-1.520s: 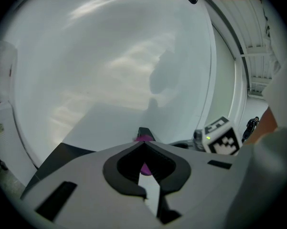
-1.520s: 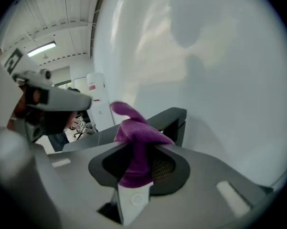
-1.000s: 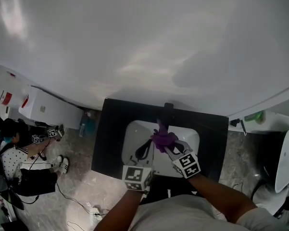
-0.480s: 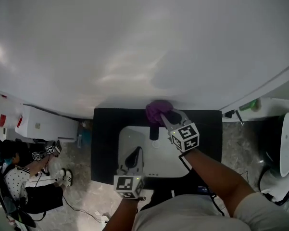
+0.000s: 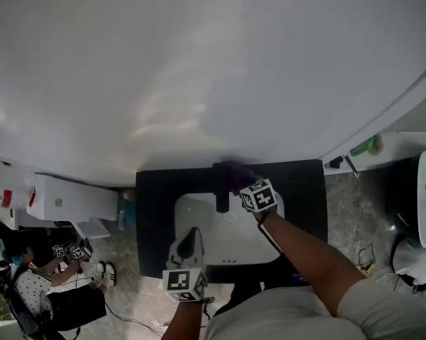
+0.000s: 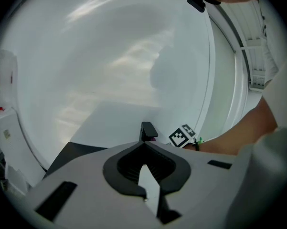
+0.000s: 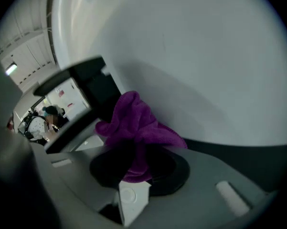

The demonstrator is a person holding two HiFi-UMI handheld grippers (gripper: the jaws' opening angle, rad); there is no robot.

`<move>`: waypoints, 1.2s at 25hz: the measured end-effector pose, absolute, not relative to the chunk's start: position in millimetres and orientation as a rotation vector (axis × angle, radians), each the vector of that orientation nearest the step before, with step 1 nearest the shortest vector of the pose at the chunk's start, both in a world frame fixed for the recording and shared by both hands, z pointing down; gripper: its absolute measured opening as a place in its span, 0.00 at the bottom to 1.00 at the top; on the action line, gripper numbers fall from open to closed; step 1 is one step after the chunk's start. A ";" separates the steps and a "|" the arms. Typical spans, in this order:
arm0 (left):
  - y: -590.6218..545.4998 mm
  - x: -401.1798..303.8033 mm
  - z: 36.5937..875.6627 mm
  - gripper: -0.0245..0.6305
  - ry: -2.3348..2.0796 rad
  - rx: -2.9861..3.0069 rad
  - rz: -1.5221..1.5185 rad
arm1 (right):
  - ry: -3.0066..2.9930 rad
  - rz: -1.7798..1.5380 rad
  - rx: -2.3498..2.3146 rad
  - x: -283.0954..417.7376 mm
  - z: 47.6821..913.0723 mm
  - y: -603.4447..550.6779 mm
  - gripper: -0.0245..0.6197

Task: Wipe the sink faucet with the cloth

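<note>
At the rear of the sink, faucet [image 5: 222,190]: black, standing at the back edge of the white sink [image 5: 186,202], its spout reaching out over the basin.
Counter [image 5: 154,211]: black, surrounds the sink and meets a plain white wall [image 5: 198,69] behind.
Cloth [image 5: 233,175]: purple and bunched, at the right side of the faucet near the wall. In the right gripper view the cloth [image 7: 133,123] lies against the black faucet body [image 7: 94,86].
Right gripper [image 5: 239,183]: arm stretched across the basin, marker cube uppermost. In its own view the right gripper [image 7: 133,152] has its jaws clamped on the cloth, a wad of which spills forward past the tips.
Left gripper [image 5: 191,236]: held low over the front part of the basin, well apart from the faucet, pointing towards it. In its own view the left gripper [image 6: 144,150] has its jaws brought together at the tips with nothing between them; the faucet [image 6: 147,130] stands beyond them.
Surroundings: a person [image 5: 39,282] is seated on the floor at the lower left.
</note>
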State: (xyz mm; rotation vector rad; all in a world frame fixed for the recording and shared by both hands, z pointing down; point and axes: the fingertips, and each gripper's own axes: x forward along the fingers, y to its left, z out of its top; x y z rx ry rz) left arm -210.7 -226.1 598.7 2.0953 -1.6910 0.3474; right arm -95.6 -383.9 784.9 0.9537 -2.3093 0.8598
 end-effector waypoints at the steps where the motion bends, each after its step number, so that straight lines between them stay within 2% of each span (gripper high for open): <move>1: -226.0 -208.6 594.4 0.05 -1.691 2.089 0.326 | -2.247 0.872 0.902 -91.2 797.9 -381.6 0.17; 3: -223.9 -201.6 583.1 0.05 -1.693 2.074 0.272 | -2.233 0.850 0.864 -77.0 791.1 -376.1 0.18; 7: -228.2 -204.8 572.7 0.05 -1.696 2.080 0.237 | -2.499 0.751 0.947 -76.1 687.7 -377.8 0.18; 9: -227.6 -206.6 576.8 0.05 -1.699 2.065 0.230 | -2.527 0.748 0.938 -83.5 669.3 -374.3 0.19; 13: -220.7 -207.1 582.8 0.05 -1.699 2.051 0.249 | -2.468 0.744 0.950 -94.6 712.1 -380.2 0.17; 17: -212.1 -204.9 587.3 0.05 -1.685 2.034 0.253 | -2.216 0.771 0.892 -91.5 793.6 -383.6 0.17; 20: -201.6 -200.5 588.9 0.05 -1.665 2.024 0.252 | -2.148 0.746 0.820 -93.9 804.1 -381.5 0.17; 24: -198.9 -186.4 576.0 0.05 -1.648 2.070 0.238 | -2.338 0.662 0.810 -85.7 730.0 -375.1 0.17; 30: -207.4 -166.4 523.9 0.05 -1.619 2.195 0.201 | -2.676 0.480 0.812 -70.5 543.4 -326.0 0.18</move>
